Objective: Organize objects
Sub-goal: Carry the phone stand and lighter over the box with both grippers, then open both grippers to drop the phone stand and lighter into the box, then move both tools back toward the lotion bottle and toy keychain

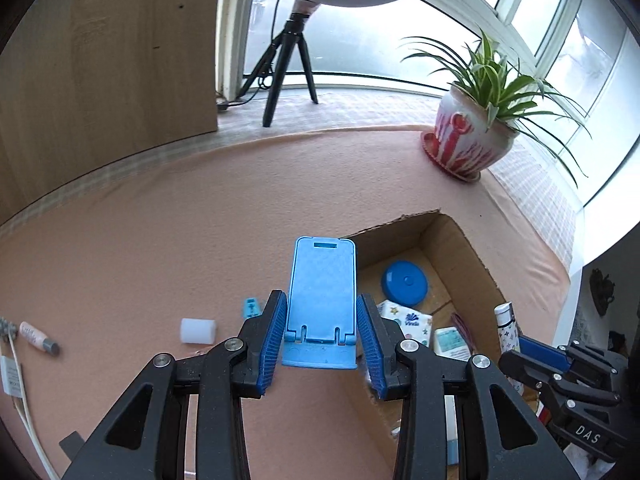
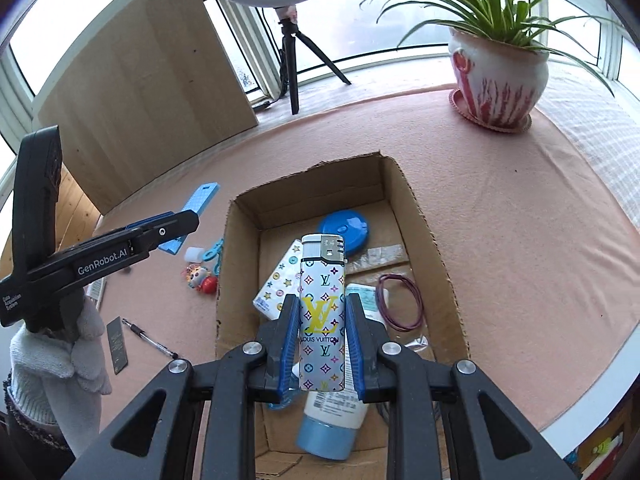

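Currently the left gripper clamps a blue phone stand above the pink-covered desk, just left of the open box. The right gripper grips a patterned lighter upright over the box interior. Inside the box lie a blue lid, a tissue pack, a purple hair band and a tube with a blue cap. Left of the box on the desk lie a white cylinder, a small blue clip, a cartoon keychain, a pen and a dark card. A potted plant stands at the desk's far right edge; a tripod stands beyond the far edge.
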Available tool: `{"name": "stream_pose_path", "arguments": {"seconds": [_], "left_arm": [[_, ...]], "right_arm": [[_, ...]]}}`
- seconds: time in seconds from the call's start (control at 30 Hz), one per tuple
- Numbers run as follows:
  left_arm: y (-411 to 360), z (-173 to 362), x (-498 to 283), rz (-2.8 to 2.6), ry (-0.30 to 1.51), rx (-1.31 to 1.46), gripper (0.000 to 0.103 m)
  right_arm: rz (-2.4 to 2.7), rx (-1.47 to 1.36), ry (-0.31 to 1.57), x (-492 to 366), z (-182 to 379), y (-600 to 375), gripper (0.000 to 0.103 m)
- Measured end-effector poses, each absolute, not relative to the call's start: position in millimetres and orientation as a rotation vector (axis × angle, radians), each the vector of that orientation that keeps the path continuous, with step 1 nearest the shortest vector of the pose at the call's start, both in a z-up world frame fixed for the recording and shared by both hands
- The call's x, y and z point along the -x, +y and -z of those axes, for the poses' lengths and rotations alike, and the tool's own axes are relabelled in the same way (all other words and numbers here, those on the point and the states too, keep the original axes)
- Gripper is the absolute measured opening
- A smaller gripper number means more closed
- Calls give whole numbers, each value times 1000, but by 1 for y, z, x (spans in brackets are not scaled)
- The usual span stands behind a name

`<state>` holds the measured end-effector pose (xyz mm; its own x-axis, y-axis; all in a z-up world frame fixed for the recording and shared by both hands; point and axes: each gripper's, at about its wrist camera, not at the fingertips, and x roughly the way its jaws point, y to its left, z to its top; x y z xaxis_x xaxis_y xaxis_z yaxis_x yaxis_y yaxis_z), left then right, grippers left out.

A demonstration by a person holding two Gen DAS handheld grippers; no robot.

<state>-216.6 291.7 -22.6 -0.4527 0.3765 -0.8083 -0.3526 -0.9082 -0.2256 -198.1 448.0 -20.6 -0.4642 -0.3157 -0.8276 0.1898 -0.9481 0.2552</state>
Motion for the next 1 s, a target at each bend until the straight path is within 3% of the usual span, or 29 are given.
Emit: {"name": "stream_pose_path", "arguments": {"seconds": [0.5,0.53,0.63,1.0], "left_arm": [[355,38,211,-2271,49,1339,43],[355,38,210,-2263,46,1340,47],[351,35,207,-2275,46,1337,47],[283,28,197,-2353,-60,1374,48]], "right_arm": [[2449,-1466,-215,197,36,476,21],[2448,-1465,-212,196,36,475,23],[2444,-1470,-220,195,38,473,38],[2388,-1447,-227,185,30,448,40]]}}
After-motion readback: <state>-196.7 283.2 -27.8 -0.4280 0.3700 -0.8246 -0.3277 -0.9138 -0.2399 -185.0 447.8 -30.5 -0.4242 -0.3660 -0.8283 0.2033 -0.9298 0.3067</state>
